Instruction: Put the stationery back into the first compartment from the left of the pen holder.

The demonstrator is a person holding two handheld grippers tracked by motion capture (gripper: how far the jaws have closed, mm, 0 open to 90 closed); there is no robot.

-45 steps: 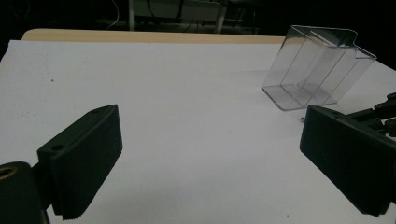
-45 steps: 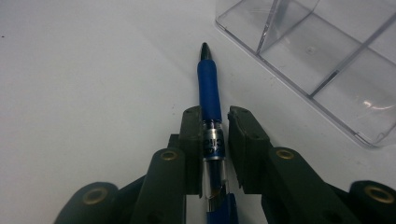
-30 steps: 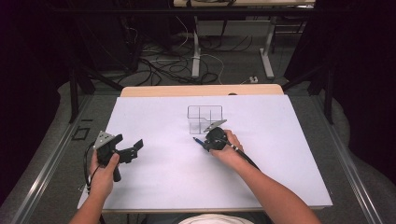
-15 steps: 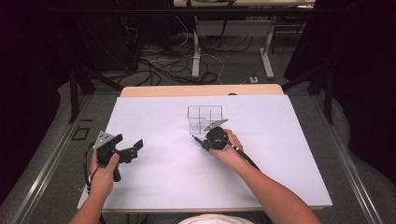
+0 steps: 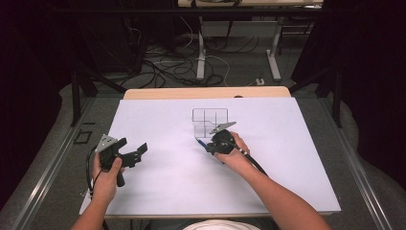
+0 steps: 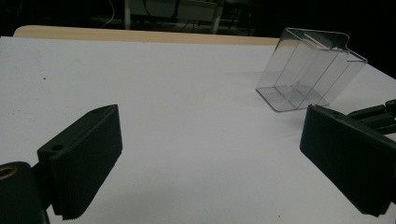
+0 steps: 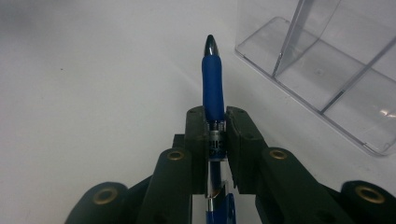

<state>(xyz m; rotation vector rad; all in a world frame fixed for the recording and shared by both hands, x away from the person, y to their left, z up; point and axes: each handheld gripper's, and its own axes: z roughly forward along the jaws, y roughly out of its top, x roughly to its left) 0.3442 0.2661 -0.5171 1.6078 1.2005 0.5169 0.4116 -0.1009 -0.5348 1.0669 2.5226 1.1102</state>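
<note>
The white table [image 5: 167, 191] is the stage, with the clear organizer [image 5: 209, 122] lying tipped over near its middle, open compartments exposed, likely so a pen can slide in. Off at the table's left edge, the left gripper [image 5: 131, 153] hangs back, jaws spread wide on nothing, probably keeping clear. The right gripper [image 7: 216, 128] sits just beside the organizer, jaws pinching the blue pen [image 7: 212, 88], barrel lengthwise between the pads, tip jutting ahead, close to the organizer's rim.
</note>
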